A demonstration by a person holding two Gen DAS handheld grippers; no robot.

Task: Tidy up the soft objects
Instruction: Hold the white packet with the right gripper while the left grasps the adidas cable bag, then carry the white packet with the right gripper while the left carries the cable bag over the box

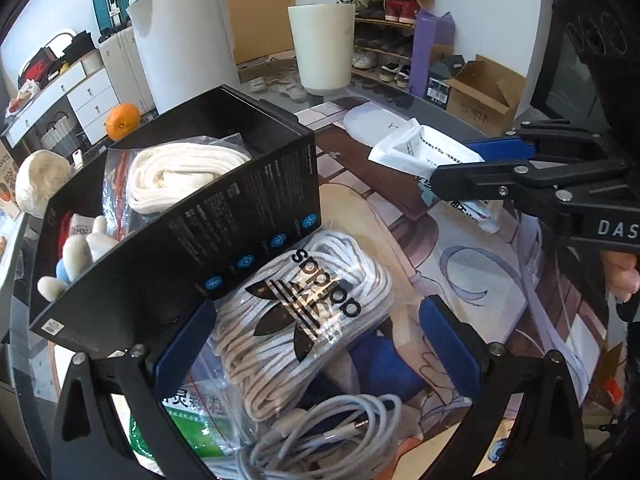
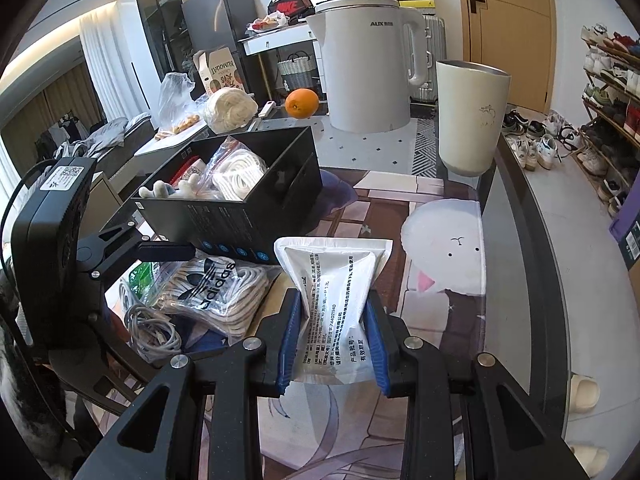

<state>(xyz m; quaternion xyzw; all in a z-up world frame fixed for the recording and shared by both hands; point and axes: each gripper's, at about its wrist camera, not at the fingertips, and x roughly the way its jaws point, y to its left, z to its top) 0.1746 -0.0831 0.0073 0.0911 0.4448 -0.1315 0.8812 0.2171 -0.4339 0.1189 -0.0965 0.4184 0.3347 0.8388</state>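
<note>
My right gripper (image 2: 334, 308) is shut on a white printed pouch (image 2: 340, 280) and holds it above the patterned table mat; the left wrist view shows the same pouch (image 1: 416, 148) at the right. My left gripper (image 1: 316, 312) stands open, low over a clear bag of white laces (image 1: 308, 300) with a black logo. The bag lies between its blue pads (image 1: 188, 344), and the right pad is clear of it. Just behind stands an open black box (image 1: 180, 220) holding a bagged white rope (image 1: 180, 176) and a plush toy (image 1: 80, 252).
A grey cable coil (image 1: 320, 432) and a green packet (image 1: 192, 412) lie by the laces. Behind the box are a white kettle (image 2: 368, 68), a cream cup (image 2: 468, 120), an orange (image 2: 302, 104) and a ball of white yarn (image 2: 230, 110). The glass table's edge (image 2: 532, 280) runs at the right.
</note>
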